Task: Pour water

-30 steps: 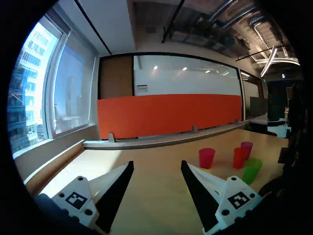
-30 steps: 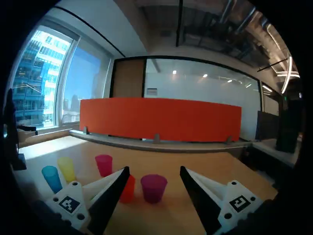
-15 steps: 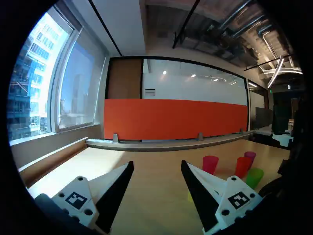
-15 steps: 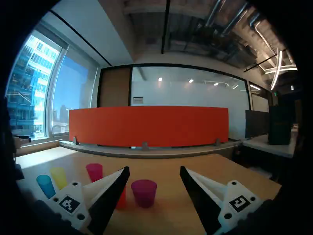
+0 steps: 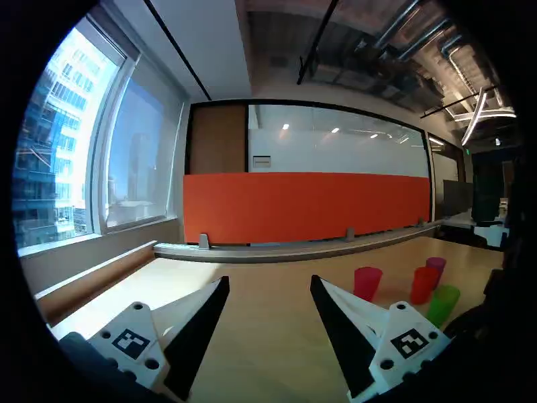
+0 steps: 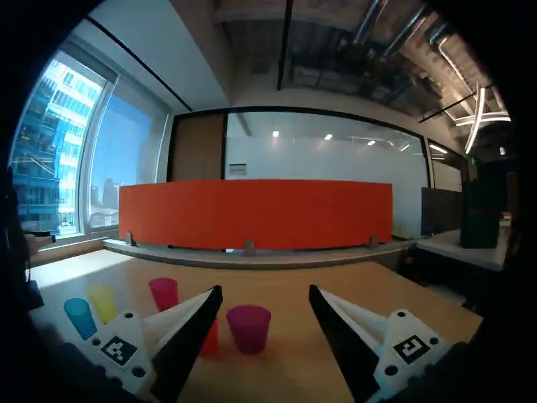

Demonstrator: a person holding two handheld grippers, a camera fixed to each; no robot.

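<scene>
Several plastic cups stand on a wooden table (image 5: 268,322). In the left gripper view a pink cup (image 5: 367,283), a red cup (image 5: 423,285), a purple cup (image 5: 435,266) and a green cup (image 5: 443,305) stand at the right. My left gripper (image 5: 268,285) is open, with nothing between its fingers. In the right gripper view a purple cup (image 6: 249,328) stands between the fingers' lines. A red cup (image 6: 209,338) is partly hidden behind the left finger. A pink cup (image 6: 163,293), a yellow cup (image 6: 103,301) and a blue cup (image 6: 80,317) stand at the left. My right gripper (image 6: 265,292) is open and holds nothing.
An orange divider panel (image 6: 255,213) runs along the table's far edge on a grey rail. Large windows (image 5: 80,168) line the left wall. Another desk with a dark object (image 6: 480,225) stands at the far right. A glass wall is behind the divider.
Both views tilted upward a little over the last second, so the cups sit lower and farther in frame. Both grippers stayed open.
</scene>
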